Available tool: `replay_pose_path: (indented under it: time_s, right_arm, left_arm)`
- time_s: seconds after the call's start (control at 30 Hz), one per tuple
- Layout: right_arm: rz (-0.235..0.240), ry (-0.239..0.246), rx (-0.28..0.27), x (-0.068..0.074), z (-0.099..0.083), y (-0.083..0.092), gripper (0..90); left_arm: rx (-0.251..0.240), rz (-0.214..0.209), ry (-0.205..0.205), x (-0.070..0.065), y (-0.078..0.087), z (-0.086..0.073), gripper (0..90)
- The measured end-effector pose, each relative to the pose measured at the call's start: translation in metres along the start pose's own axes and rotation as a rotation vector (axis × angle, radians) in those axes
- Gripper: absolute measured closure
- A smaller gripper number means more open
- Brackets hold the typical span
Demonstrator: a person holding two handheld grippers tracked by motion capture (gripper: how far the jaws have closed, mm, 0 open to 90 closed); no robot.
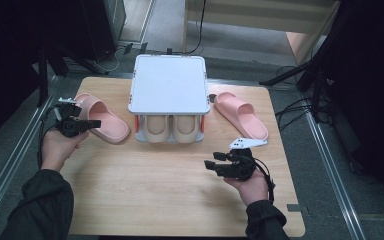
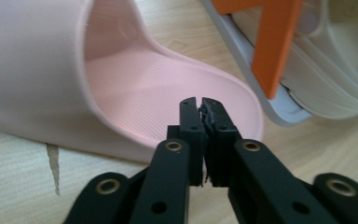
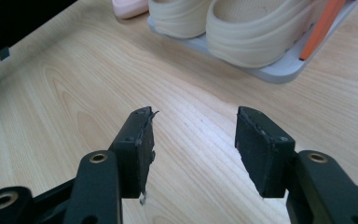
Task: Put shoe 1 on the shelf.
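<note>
A white shoe rack (image 1: 169,85) stood at the far middle of the wooden table (image 1: 155,190), and everything else sat around it. Under its flat top, on the low shelf, two cream slippers (image 1: 172,129) lay side by side with their rounded ends facing the person. Orange posts (image 2: 272,42) held the top up.

To the left of the rack lay a pink slipper (image 1: 101,118), close beside it but not touching. The left gripper (image 1: 82,124) was at that slipper, on the side away from the rack. In the left gripper view its two black jaws were pressed tight together, right over the near rim of the pink slipper (image 2: 135,88). I could not tell if they pinched the rim or only sat above it.

To the right of the rack lay a second pink slipper (image 1: 241,115), near it and lying at a slant.

The right gripper (image 1: 211,164) was in front of the rack and a bit to the right, well apart from it, held over bare wood. Its jaws stood wide, with nothing between them. In the right gripper view the cream slippers (image 3: 223,23) showed past its jaws.
</note>
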State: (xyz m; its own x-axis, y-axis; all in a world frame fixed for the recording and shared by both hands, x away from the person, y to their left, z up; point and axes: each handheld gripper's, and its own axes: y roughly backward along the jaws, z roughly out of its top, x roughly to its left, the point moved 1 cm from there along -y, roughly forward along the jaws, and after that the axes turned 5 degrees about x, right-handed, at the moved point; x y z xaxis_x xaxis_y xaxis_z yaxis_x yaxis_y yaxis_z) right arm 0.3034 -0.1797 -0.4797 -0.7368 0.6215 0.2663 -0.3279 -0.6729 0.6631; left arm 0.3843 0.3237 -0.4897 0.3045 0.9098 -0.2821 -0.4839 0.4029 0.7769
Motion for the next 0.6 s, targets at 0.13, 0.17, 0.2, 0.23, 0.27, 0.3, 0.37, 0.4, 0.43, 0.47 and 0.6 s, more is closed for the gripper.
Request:
replay_pose_path:
  time_s: [0.13,0.17,0.2,0.23,0.27,0.3,0.37,0.4,0.43,0.47,0.6]
  right_arm:
    - [-0.018,-0.012,0.009,0.003,-0.005,0.001,47.5]
    - [-0.019,-0.011,0.006,0.003,-0.006,0.001,47.5]
    - [-0.02,-0.008,0.003,0.004,-0.006,0.002,47.5]
    - [-0.025,-0.016,-0.001,0.004,-0.008,0.003,47.3]
    - [-0.025,-0.016,-0.001,0.004,-0.008,0.003,47.3]
    - [-0.027,-0.02,-0.001,0.003,-0.009,0.004,47.3]
    - [-0.033,-0.018,0.004,0.003,-0.01,0.004,47.3]
    - [-0.035,-0.021,0.004,0.003,-0.01,0.005,47.3]
    - [-0.036,-0.023,0.003,0.002,-0.01,0.005,47.3]
    - [-0.035,-0.024,0.003,0.002,-0.01,0.005,47.3]
    - [-0.032,-0.014,0.013,0.003,-0.009,0.002,47.2]
  left_arm:
    - [0.015,0.009,0.027,0.008,-0.011,0.003,89.0]
    - [0.025,0.017,0.027,0.01,-0.014,0.004,89.1]
    - [0.024,0.023,0.033,0.011,-0.017,0.004,89.1]
    - [0.023,0.024,0.039,0.013,-0.019,0.004,89.1]
    - [0.023,0.026,0.043,0.014,-0.02,0.004,89.1]
    - [0.026,0.022,0.053,0.017,-0.022,0.003,89.1]
    - [0.038,0.016,0.065,0.02,-0.023,0.002,89.1]
    - [0.043,0.016,0.073,0.021,-0.024,0.001,89.1]
    - [0.037,0.009,0.074,0.022,-0.025,0.0,89.2]
    - [0.039,0.009,0.074,0.023,-0.024,0.0,89.2]
    - [0.03,0.019,0.075,0.025,-0.022,-0.003,89.2]
